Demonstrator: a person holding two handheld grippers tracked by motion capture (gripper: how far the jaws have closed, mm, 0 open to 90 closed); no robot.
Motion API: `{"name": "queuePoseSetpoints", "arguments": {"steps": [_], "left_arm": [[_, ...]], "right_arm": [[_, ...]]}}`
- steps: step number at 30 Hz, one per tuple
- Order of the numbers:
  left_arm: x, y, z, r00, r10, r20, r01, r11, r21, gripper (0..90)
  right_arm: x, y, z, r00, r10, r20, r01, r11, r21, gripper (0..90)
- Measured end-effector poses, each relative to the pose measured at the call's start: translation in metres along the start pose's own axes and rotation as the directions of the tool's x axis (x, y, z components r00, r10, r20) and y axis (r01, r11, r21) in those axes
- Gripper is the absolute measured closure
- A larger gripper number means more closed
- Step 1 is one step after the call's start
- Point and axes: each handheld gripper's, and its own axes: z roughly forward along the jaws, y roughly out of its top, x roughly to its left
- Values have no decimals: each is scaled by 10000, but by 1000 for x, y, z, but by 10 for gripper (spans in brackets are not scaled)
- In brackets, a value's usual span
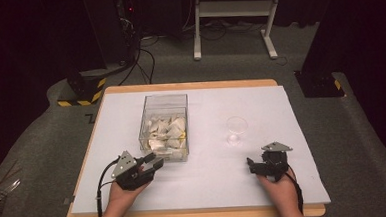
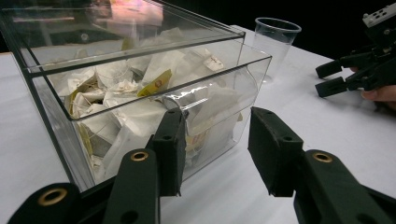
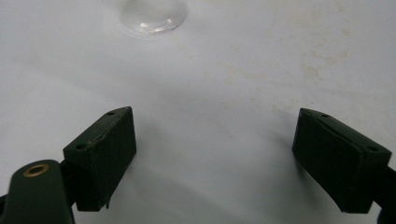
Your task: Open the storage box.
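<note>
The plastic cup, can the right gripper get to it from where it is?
Probably yes. The right gripper is open and the clear plastic cup stands just ahead of it, with nothing but bare white table between them.

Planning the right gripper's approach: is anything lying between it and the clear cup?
Nothing. In the right gripper view the stretch from the open right gripper to the clear cup is bare white table cover; the high view agrees.
</note>
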Motion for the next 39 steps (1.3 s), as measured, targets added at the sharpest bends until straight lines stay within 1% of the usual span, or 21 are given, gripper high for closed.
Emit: {"name": "queuePoseSetpoints", "arguments": {"steps": [10, 12, 15, 17, 19, 20, 22, 23, 24, 26, 32, 36, 39], "left_arm": [[-13, -7, -12, 9999, 83, -75, -83, 9999, -85, 566], [-15, -8, -13, 10000, 48, -70, -48, 9999, -113, 566], [-17, -9, -15, 9995, 168, -268, -171, 9998, -96, 565], [-18, -11, -17, 9993, 131, -352, -140, 9996, -246, 568], [-18, -11, -20, 9990, 72, -442, -89, 9992, -389, 569], [-17, -11, -22, 9990, 95, -443, -115, 9990, -442, 566], [-17, -11, -27, 9986, 191, -490, -230, 9964, -810, 565], [-17, -10, -29, 9981, 252, -558, -302, 9954, -909, 564], [-16, -9, -31, 9978, 233, -622, -291, 9952, -932, 552], [-15, -8, -33, 9969, 231, -752, -295, 9959, -853, 545], [-12, -7, -37, 9922, 509, -1139, -591, 9959, -692, 518], [-11, -3, -40, 9889, 581, -1369, -689, 9948, -755, 489], [-9, 1, -41, 9875, 433, -1517, -543, 9962, -688, 460]], "right_arm": [[0, 0, 0, 10000, -37, -1, 37, 10000, -18, 139], [0, 0, 0, 10000, -20, -6, 20, 10000, -15, 139], [0, 0, 0, 10000, -35, -12, 35, 10000, -19, 139], [0, 0, 0, 10000, -34, -13, 34, 10000, -20, 140], [0, 0, 0, 10000, -32, -15, 32, 10000, -19, 140], [0, 0, 0, 10000, -34, -16, 34, 10000, -19, 140], [0, 0, 0, 10000, -31, -20, 31, 10000, -17, 140], [0, 0, 0, 10000, -28, -19, 28, 10000, -16, 140], [0, 0, 0, 10000, -29, -21, 29, 10000, -18, 140], [0, 0, 0, 10000, -29, -23, 29, 10000, -19, 140], [0, 0, 0, 10000, -44, -25, 44, 10000, -20, 140], [0, 0, 0, 10000, -46, -25, 46, 10000, -22, 140], [0, 0, 0, 10000, -45, -27, 45, 10000, -21, 140]]}}
